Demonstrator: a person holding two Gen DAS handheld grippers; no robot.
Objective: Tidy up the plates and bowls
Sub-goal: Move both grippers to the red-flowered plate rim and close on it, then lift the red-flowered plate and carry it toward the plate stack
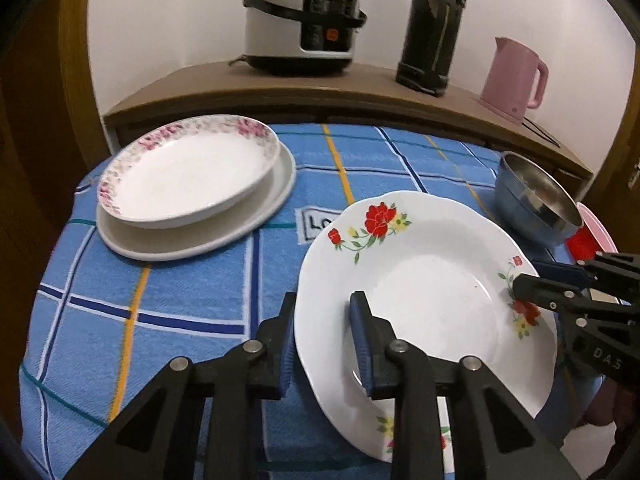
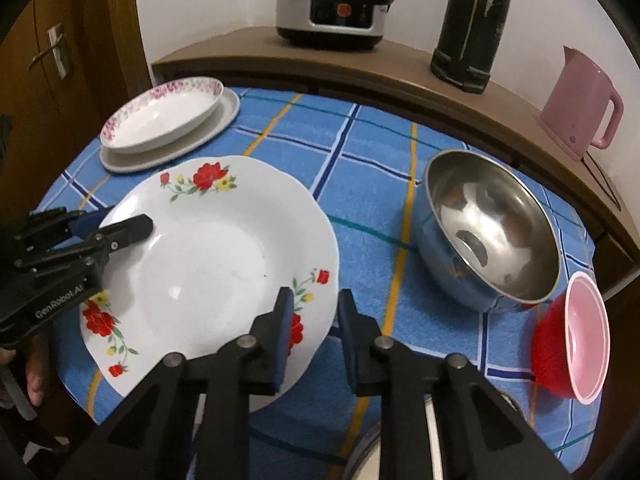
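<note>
A white plate with red flowers [image 1: 432, 292] [image 2: 216, 256] is held between both grippers above the blue checked tablecloth [image 1: 168, 312]. My left gripper [image 1: 326, 320] straddles its left rim, one finger over and one under. My right gripper [image 2: 312, 312] straddles its right rim the same way. A pink-flowered deep plate [image 1: 188, 176] [image 2: 160, 116] sits stacked on a plain white plate [image 1: 276, 200] at the far left. A steel bowl [image 2: 492, 232] [image 1: 532, 204] stands at the right. A red bowl with pink inside [image 2: 572, 340] lies tilted beside it.
A wooden counter [image 1: 320, 92] behind the table carries a rice cooker [image 1: 304, 20], a dark thermos [image 1: 432, 28] and a pink kettle [image 1: 516, 76]. A wooden door with a handle [image 2: 52, 52] is at the left.
</note>
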